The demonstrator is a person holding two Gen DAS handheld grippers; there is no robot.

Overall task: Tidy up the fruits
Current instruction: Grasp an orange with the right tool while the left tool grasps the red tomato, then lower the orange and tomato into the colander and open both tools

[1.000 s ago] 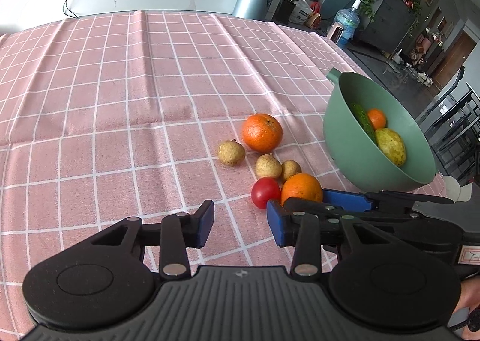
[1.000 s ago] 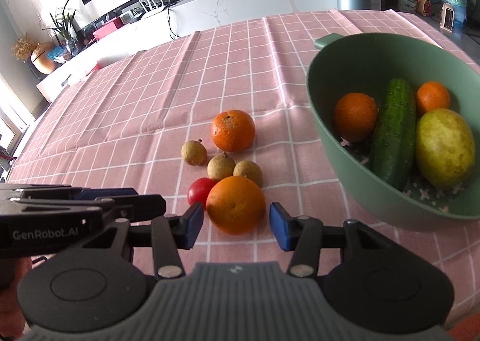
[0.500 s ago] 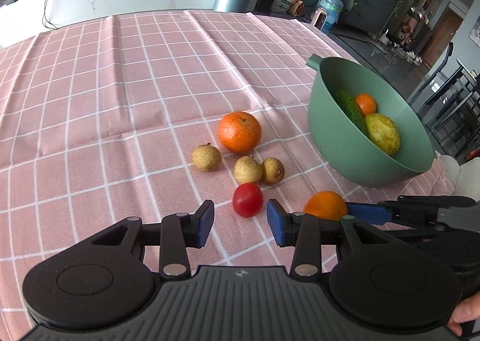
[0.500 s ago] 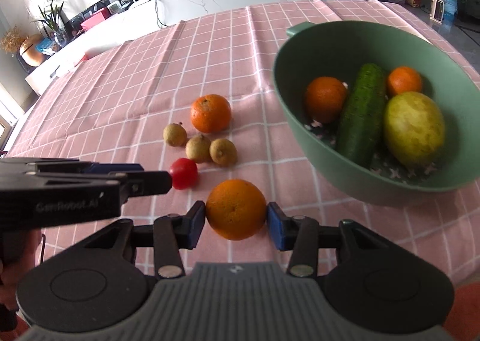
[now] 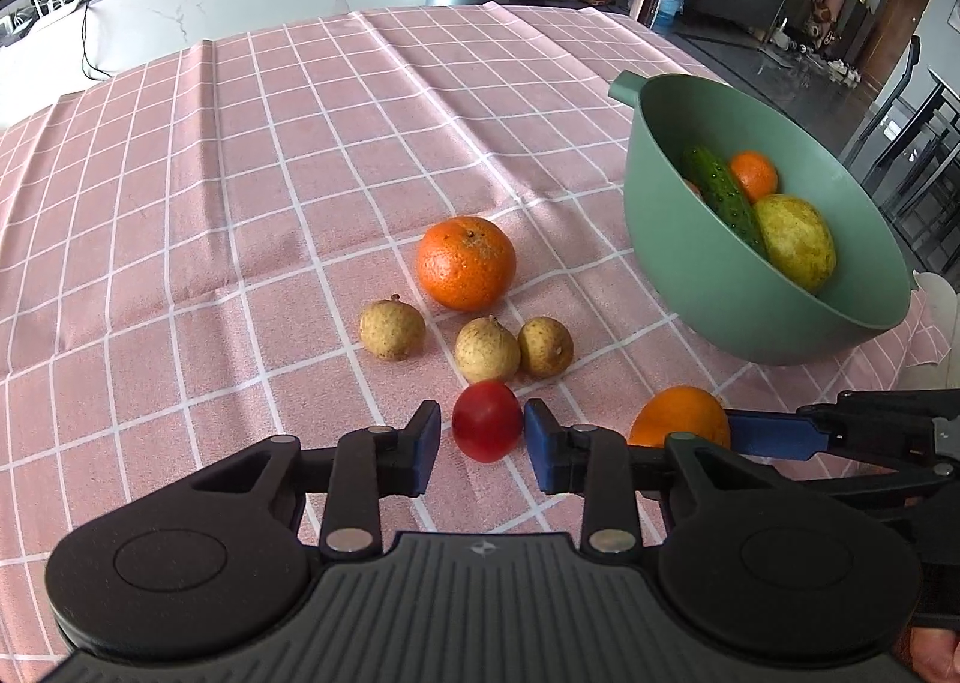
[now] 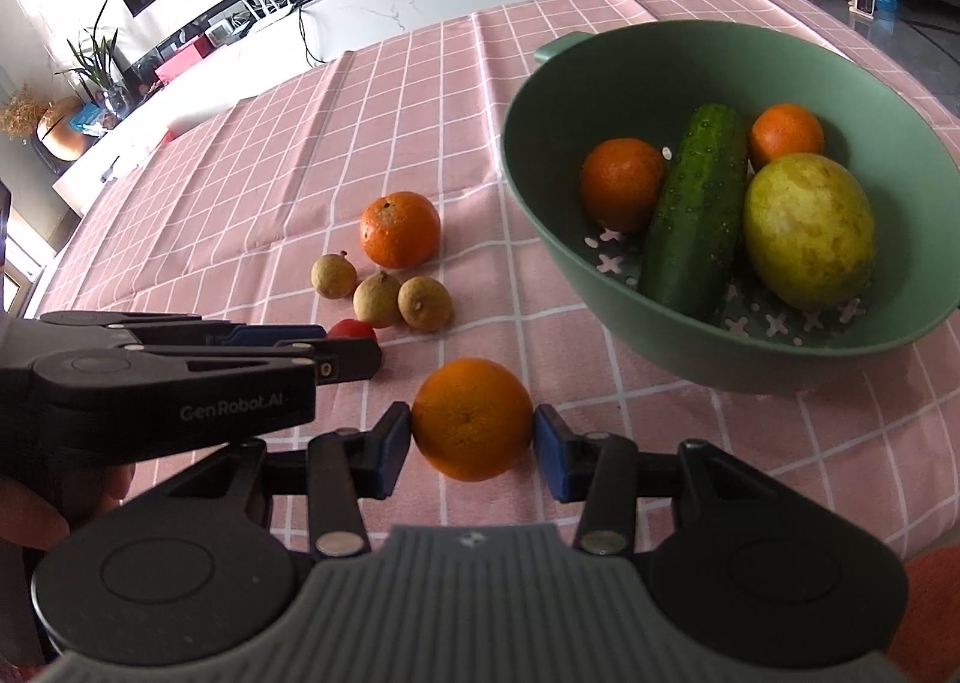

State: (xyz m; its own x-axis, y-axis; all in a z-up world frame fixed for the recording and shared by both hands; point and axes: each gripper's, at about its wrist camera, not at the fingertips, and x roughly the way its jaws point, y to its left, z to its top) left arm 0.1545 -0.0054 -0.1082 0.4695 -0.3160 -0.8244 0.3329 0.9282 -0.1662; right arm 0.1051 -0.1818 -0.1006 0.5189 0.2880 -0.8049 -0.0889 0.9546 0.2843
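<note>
**Orange up and gripped, tomato lined up next**

Your right gripper [image 6: 473, 434] pinches the orange [image 6: 472, 418], both blue pads pressed on its sides. A second ago that orange sat on the pink checked cloth [image 5: 240, 173] with the pads only flanking it; now it rides clear of the cloth, just short of the green bowl [image 6: 600, 83]. That puts one more fruit a short carry from the bowl, by my read.

Your left gripper [image 5: 482, 439] has closed in too: a second ago it hung back from the pile, and now its fingers are spread to either side of the red tomato [image 5: 486, 420], which lies on the cloth between the pads. Whether either pad touches it, I cannot tell.

Beyond the tomato, away from the bowl's near wall, three small brown fruits [image 5: 486, 349] and a second orange [image 5: 466, 261] wait on the cloth. Inside the bowl: a cucumber [image 6: 696, 215], two small oranges and a yellow-green fruit [image 6: 807, 230].

Readable writing: "GenRobot.AI" on the left gripper's side, in the right wrist view.
</note>
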